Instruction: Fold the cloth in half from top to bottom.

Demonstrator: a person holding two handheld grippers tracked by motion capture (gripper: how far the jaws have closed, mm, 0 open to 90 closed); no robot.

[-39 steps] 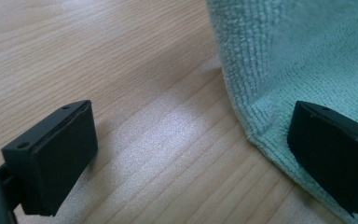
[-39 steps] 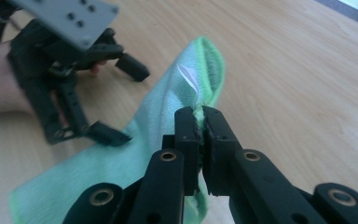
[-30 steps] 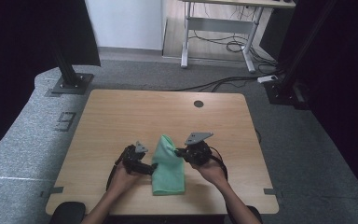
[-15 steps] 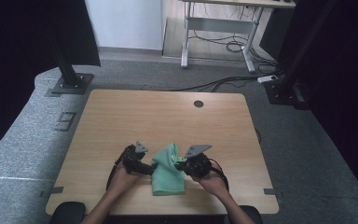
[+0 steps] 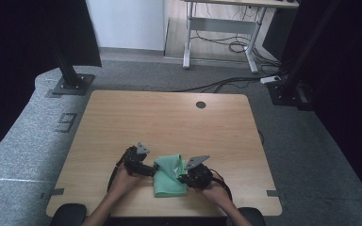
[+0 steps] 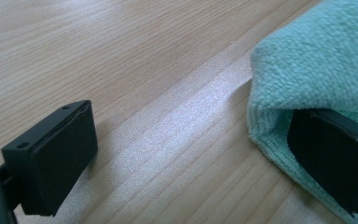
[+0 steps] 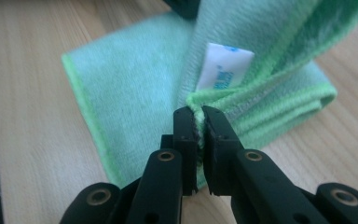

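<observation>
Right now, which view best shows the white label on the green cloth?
The right gripper view: the white label sits close up on the green cloth, just above the right tool, which is shut on a hem. The high view shows the cloth small, label unresolved. The left gripper view shows a plain cloth corner.

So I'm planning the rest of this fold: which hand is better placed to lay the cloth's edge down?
Right. The right gripper is shut on the green cloth at its hem; the left gripper is open beside it.
</observation>
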